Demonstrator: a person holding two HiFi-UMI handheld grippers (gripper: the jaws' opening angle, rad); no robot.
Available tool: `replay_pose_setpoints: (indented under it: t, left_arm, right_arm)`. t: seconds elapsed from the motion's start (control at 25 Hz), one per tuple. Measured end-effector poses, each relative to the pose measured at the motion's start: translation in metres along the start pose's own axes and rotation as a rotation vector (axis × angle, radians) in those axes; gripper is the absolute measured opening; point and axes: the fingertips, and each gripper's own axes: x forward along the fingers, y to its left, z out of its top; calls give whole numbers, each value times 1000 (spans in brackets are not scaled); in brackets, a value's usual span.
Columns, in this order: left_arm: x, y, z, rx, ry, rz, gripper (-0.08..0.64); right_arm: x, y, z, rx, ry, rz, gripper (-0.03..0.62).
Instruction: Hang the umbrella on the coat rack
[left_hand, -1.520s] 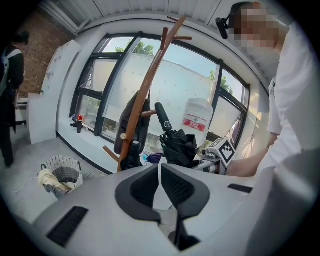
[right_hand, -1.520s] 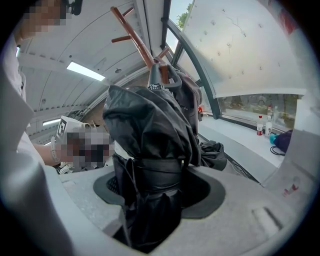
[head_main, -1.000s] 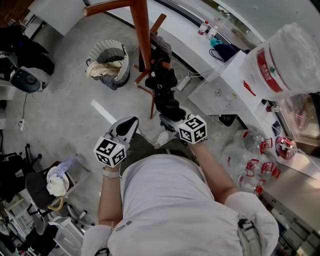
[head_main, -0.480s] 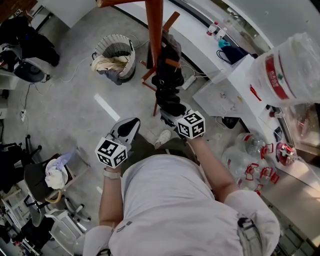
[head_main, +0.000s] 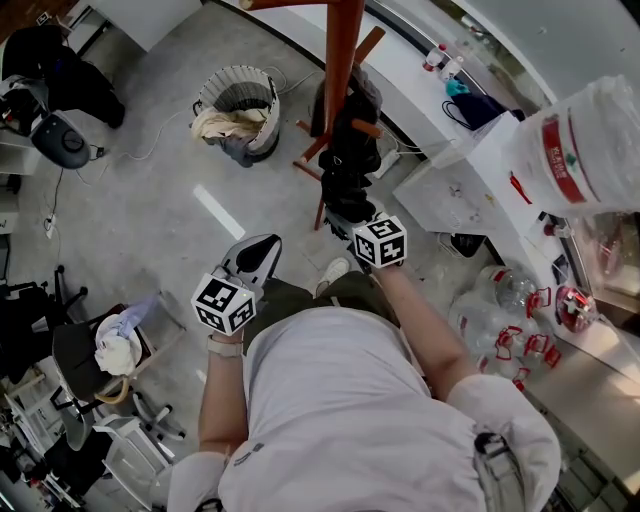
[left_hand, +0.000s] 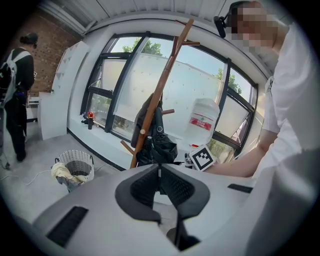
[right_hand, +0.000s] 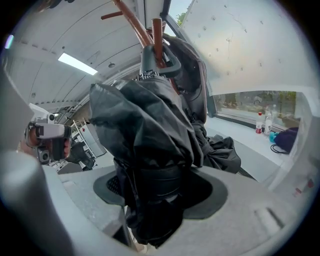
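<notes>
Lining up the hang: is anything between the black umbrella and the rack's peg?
Nothing visible blocks it. The black folded umbrella in the right tool has its grey curved handle right at the brown wooden peg; a dark garment hangs just behind.

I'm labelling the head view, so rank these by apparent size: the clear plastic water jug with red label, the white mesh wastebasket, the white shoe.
1. Clear plastic water jug with red label, though it stands closer to the camera.
2. White mesh wastebasket.
3. White shoe.
</notes>
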Motion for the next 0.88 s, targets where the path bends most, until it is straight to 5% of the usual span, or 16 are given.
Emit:
replay_pose_setpoints:
  t: [0.88]
  left_arm:
    - [-64,18,-20,9,71,-31,2]
  right_arm:
    - [60,-20,19,61,-73,-200,290]
